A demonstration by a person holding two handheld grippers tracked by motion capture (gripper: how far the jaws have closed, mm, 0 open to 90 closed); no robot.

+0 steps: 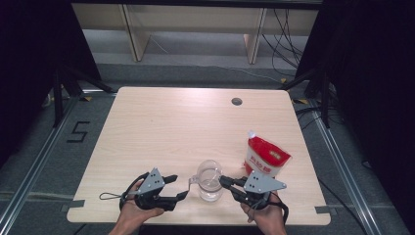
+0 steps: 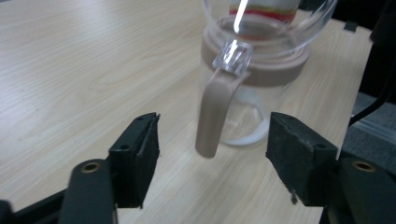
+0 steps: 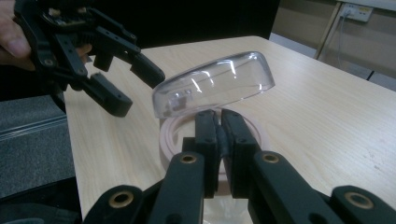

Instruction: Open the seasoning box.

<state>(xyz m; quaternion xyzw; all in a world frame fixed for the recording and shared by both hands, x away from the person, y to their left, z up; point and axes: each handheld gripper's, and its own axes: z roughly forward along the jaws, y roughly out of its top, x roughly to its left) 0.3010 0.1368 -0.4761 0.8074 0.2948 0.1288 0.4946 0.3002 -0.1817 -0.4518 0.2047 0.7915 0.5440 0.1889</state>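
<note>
Near the tabletop's front edge, the left gripper (image 1: pixel 179 187) gapes wide around the handle of one clear jug (image 1: pixel 209 182); the right gripper (image 1: pixel 226 183) pinches its rim. Behind stands one red-and-white pouch (image 1: pixel 265 157), lettering unreadable.

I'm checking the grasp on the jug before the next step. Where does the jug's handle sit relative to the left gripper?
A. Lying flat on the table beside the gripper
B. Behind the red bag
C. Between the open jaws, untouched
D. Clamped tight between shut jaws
C: in the left gripper view, the jug has its tan handle hanging between the left gripper's wide-open jaws, with a gap on each side.
</note>
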